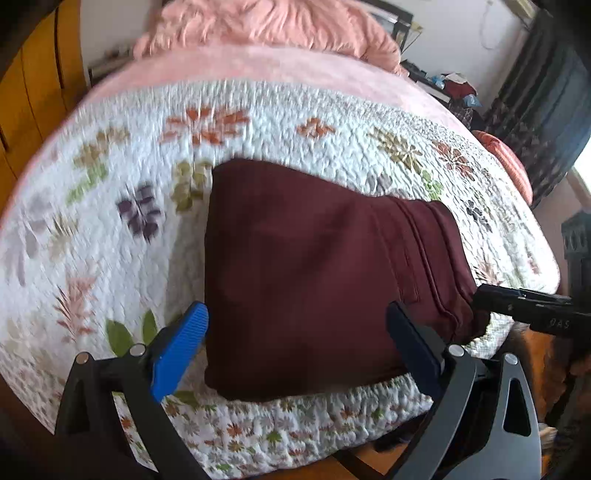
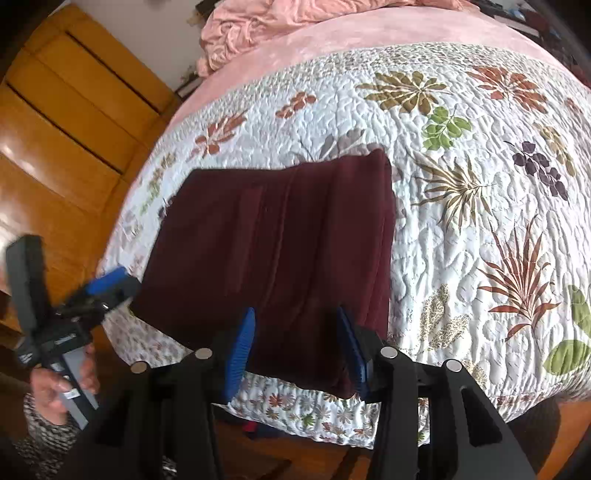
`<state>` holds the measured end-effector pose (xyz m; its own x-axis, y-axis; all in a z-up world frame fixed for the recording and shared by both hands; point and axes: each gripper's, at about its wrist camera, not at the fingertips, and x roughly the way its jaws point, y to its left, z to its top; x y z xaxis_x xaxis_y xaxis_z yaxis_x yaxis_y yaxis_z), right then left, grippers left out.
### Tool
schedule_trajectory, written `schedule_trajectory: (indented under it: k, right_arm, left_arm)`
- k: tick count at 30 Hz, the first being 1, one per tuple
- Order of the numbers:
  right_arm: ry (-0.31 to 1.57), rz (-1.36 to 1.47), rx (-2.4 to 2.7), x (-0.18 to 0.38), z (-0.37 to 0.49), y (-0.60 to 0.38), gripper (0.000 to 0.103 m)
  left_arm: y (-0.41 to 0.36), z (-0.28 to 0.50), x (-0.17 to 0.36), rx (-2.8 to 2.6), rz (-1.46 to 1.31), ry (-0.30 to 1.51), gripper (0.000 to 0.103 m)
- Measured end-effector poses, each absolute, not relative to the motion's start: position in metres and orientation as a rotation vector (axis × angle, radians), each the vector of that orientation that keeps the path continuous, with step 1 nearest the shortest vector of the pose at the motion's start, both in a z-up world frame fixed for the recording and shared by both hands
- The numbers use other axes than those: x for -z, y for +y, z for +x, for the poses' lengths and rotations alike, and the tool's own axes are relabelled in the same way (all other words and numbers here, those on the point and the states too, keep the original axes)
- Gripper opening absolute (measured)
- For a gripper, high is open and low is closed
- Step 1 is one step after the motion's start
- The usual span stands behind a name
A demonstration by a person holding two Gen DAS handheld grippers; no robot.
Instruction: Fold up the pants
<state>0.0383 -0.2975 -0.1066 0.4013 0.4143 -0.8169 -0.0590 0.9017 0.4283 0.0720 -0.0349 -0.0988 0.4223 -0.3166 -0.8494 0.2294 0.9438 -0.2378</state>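
Observation:
Dark maroon pants (image 1: 314, 266) lie folded into a compact rectangle near the front edge of the bed; they also show in the right wrist view (image 2: 273, 236). My left gripper (image 1: 295, 343) is open, its blue fingers standing wide apart over the pants' near edge, holding nothing. My right gripper (image 2: 295, 350) is open, with its blue fingers on either side of the pants' near right corner, above the bed edge. The right gripper's black tip (image 1: 524, 302) shows at the pants' right edge. The left gripper (image 2: 107, 284) shows at the pants' left corner, held by a hand.
The bed carries a white floral quilt (image 1: 258, 125), a pink blanket (image 1: 258, 66) and crumpled pink bedding (image 2: 280, 22) at the far end. A wooden wardrobe (image 2: 66, 110) stands left. Dark curtains (image 1: 546, 92) and a cluttered nightstand (image 1: 450, 85) stand at the right.

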Motion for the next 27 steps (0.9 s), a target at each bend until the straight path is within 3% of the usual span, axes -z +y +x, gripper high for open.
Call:
schedule_trajectory:
  k: [10, 15, 20, 22, 23, 24, 26, 27]
  right_arm:
    - [1.121, 0.392, -0.296, 0.113, 0.035, -0.306, 0.052]
    - [1.127, 0.414, -0.298, 0.119, 0.034, -0.310, 0.054]
    - [1.146, 0.452, -0.300, 0.129, 0.032, -0.313, 0.054]
    - [1.141, 0.452, -0.301, 0.129, 0.033, -0.313, 0.054]
    - [1.141, 0.452, -0.301, 0.129, 0.033, -0.313, 0.054]
    - [1.140, 0.453, -0.302, 0.129, 0.033, -0.313, 0.054]
    - [1.138, 0.456, -0.301, 0.129, 0.033, -0.314, 0.054]
    - [1.136, 0.457, -0.300, 0.129, 0.033, -0.315, 0.054]
  left_arm:
    - [0.038, 0.115, 0.164, 0.474, -0.475, 1.358, 0.097]
    - [0.036, 0.130, 0.205, 0.653, -0.707, 1.463, 0.097]
    - [0.021, 0.132, 0.213, 0.680, -0.725, 1.463, 0.095]
    - [0.016, 0.129, 0.208, 0.654, -0.710, 1.456, 0.087]
    - [0.014, 0.127, 0.206, 0.617, -0.666, 1.464, 0.069]
    - [0.013, 0.124, 0.204, 0.582, -0.617, 1.475, 0.059]
    - [0.018, 0.118, 0.196, 0.585, -0.656, 1.440, 0.045]
    - [0.020, 0.115, 0.193, 0.594, -0.676, 1.419, 0.043]
